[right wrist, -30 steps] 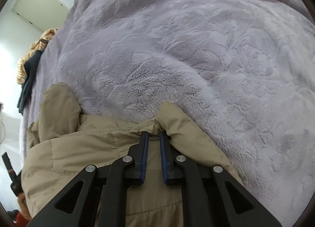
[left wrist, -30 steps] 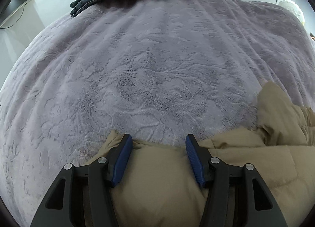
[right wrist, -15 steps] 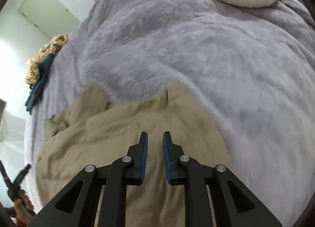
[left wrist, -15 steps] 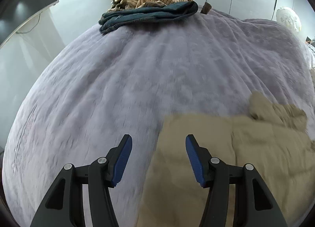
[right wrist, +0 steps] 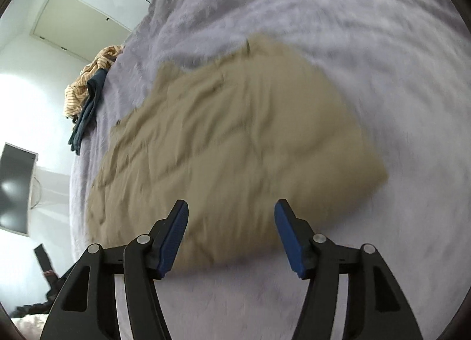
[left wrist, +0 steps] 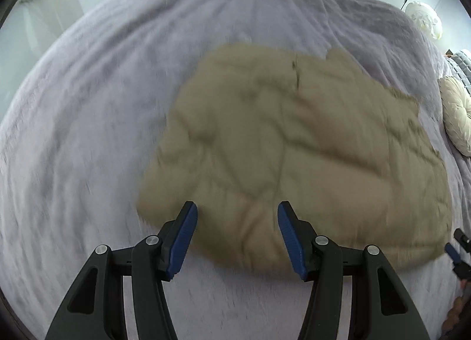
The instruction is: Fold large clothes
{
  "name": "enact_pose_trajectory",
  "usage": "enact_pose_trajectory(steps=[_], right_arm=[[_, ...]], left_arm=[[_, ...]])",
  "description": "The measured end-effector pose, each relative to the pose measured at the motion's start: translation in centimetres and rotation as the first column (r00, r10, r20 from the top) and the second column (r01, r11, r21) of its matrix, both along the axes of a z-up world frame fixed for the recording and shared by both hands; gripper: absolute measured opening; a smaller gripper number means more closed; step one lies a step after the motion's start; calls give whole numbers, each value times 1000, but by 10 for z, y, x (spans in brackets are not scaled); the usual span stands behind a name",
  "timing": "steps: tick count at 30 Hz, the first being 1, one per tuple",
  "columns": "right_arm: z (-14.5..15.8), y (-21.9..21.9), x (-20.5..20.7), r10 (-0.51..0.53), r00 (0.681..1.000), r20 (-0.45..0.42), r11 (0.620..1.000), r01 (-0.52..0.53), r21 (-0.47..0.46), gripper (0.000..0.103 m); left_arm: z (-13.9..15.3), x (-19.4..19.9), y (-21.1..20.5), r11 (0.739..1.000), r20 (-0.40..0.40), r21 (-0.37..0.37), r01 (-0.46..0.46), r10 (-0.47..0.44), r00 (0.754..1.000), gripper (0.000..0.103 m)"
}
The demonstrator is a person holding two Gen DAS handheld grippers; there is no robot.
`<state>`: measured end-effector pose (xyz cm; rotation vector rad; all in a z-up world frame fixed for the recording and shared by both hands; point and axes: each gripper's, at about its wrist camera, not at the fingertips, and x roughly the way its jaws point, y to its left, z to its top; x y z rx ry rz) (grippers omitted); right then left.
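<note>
now above the bed: tan jacket folded flat near its middle. left gripper released, jaws apart and empty over the jacket's near edge. right gripper likewise, jaws just opened, nothing between. pile of clothes at the bed's far corner.

Soft even daylight, a blown-out white wall at left, motion blur throughout, and fisheye bending with dark corners.

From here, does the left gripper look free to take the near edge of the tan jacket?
Probably yes. The left gripper is open just above the tan jacket, which lies flat on the purple blanket; nothing covers that edge.
</note>
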<state>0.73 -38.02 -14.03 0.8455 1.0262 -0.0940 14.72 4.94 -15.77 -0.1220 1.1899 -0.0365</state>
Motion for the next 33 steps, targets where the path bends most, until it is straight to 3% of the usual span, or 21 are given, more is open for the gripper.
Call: enact_pose_trajectory(steps=[2, 3, 4, 5, 10, 13, 14, 18, 25, 33], right_arm=[[-9, 5, -11, -8, 1000, -23, 1000, 8, 12, 66], [-14, 6, -17, -19, 999, -41, 1000, 19, 13, 66], [-18, 7, -20, -26, 998, -52, 999, 27, 20, 67], [-25, 8, -25, -39, 997, -63, 998, 42, 43, 67], [-45, 11, -36, -77, 992, -95, 989, 89, 121, 79], [-50, 13, -41, -100, 991, -93, 980, 114, 162, 84], [-51, 12, -43, -111, 990, -86, 975, 125, 183, 84], [-55, 12, -47, -148, 988, -50, 955, 156, 253, 103], [-68, 13, -41, -153, 988, -16, 923, 148, 354, 103], [-94, 14, -15, -200, 980, 20, 821, 156, 549, 103]], left_arm=[[-5, -13, 0, 1000, -14, -13, 1, -2, 1000, 60], [-7, -18, 0, 1000, -22, -19, -1, 1, 1000, 66], [-10, -22, 1, 1000, -36, -24, -8, 7, 999, 86], [-11, -26, 2, 999, -39, -30, -19, 18, 999, 92], [-18, -38, 4, 999, -62, -43, -17, 14, 998, 92], [-22, -43, 11, 993, -75, -107, -39, 31, 997, 92], [-24, -44, 15, 988, -77, -143, -54, 44, 996, 99], [-37, -47, 26, 953, -128, -278, -119, 86, 988, 103], [-49, -44, 31, 908, -127, -397, -136, 92, 988, 103], [-68, -20, 23, 868, -128, -482, -117, 62, 990, 103]])
